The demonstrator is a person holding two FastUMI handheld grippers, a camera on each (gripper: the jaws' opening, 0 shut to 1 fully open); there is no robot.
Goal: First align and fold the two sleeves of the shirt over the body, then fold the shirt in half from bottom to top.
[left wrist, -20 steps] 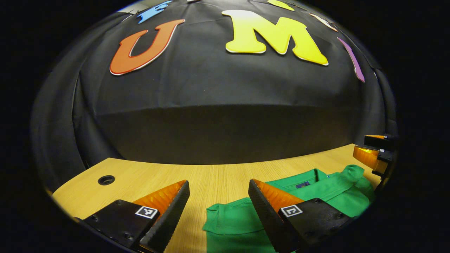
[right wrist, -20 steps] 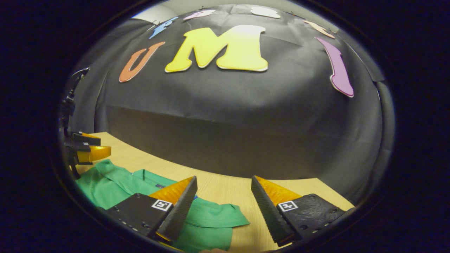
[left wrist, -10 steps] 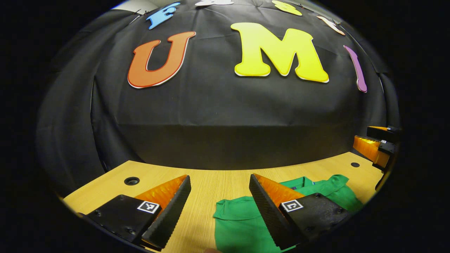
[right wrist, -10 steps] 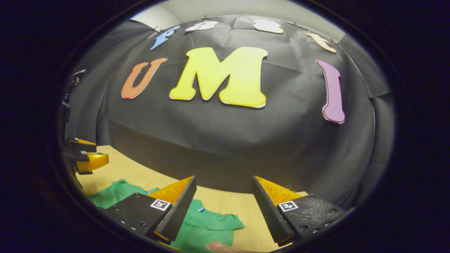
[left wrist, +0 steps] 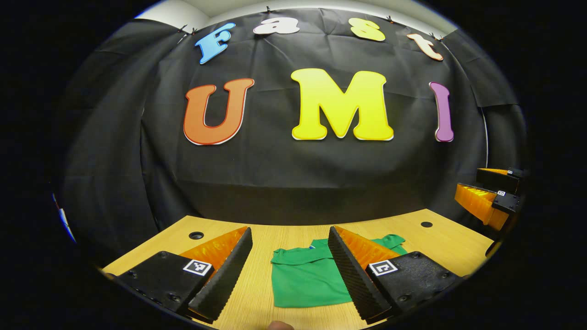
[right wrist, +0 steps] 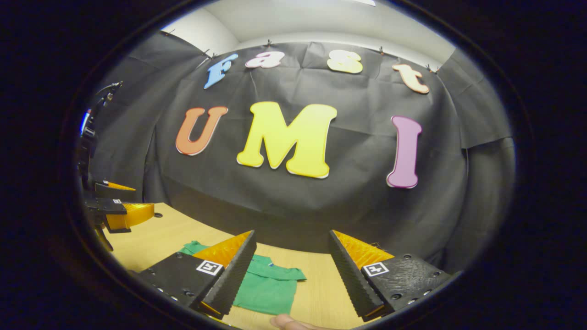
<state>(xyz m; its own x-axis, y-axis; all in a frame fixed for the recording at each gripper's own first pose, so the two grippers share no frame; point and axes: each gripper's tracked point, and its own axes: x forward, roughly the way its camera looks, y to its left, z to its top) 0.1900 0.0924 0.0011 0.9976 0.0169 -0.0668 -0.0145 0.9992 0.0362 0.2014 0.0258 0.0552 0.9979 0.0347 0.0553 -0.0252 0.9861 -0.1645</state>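
A green shirt [left wrist: 305, 277] lies folded into a small rectangle on the wooden table [left wrist: 440, 240], collar end toward the wall. In the left gripper view my left gripper [left wrist: 290, 270] hangs open above and in front of it, nothing between its fingers. In the right gripper view the same shirt [right wrist: 268, 288] lies low and left of centre, partly behind one finger, and my right gripper [right wrist: 291, 275] is open and holds nothing. The right gripper [left wrist: 486, 197] shows at the right edge of the left gripper view; the left gripper [right wrist: 119, 208] shows at the left edge of the right gripper view.
The table has a round cable hole [left wrist: 196, 235] at the far left and another cable hole [left wrist: 426, 224] at the far right. The black cloth wall stands right behind the table's far edge. A fingertip [right wrist: 286, 322] shows at the bottom edge.
Both grippers have drawn back and up from the shirt, which now looks smaller and farther off. More of the wall and the table is in view. Both stay open.
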